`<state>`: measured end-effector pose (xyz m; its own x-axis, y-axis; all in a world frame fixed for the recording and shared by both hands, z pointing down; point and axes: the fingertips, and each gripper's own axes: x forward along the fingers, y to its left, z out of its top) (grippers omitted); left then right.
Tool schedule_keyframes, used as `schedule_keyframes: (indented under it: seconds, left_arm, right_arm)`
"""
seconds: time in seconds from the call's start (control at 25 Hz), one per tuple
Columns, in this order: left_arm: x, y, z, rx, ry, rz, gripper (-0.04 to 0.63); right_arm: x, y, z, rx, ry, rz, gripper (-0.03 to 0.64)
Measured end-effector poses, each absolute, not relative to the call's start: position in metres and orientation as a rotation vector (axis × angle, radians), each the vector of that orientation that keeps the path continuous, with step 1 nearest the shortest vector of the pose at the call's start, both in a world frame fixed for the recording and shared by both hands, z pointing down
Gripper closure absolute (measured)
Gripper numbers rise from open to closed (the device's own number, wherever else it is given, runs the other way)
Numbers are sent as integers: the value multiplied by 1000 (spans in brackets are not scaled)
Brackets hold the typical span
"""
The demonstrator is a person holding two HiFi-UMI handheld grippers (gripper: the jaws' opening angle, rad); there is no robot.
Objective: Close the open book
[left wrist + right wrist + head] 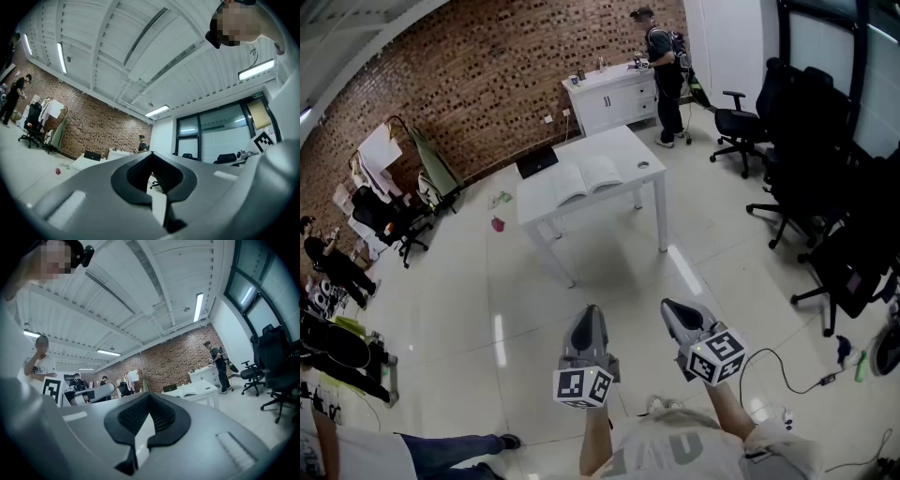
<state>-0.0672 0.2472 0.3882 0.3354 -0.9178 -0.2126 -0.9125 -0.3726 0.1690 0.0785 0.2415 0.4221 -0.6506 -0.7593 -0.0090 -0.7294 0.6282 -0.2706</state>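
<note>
The open book (589, 178) lies flat, pages up, on a white table (623, 145) well ahead of me across the floor. In the right gripper view the book (190, 386) shows small on the table (202, 391), to the right of the jaws. My left gripper (589, 313) and right gripper (667, 307) hang side by side low in the head view, far short of the table. Both point towards it. The left gripper (151, 153) has its tips together with nothing between them. So does the right gripper (149, 393).
A black laptop (537, 161) and a small round object (643, 166) share the table. Behind it a person (664, 70) stands at a white cabinet (614, 94). Black office chairs (806, 141) crowd the right side. A cable (787, 373) lies on the floor at right.
</note>
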Motion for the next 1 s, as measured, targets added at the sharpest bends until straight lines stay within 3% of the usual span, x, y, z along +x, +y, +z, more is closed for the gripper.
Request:
schedule_keyframes:
  seconds: [1.0]
  left_arm:
    - [-96, 248, 394, 2509, -1797, -398, 580]
  right_arm:
    - [51, 236, 418, -1223, 2724, -346, 617]
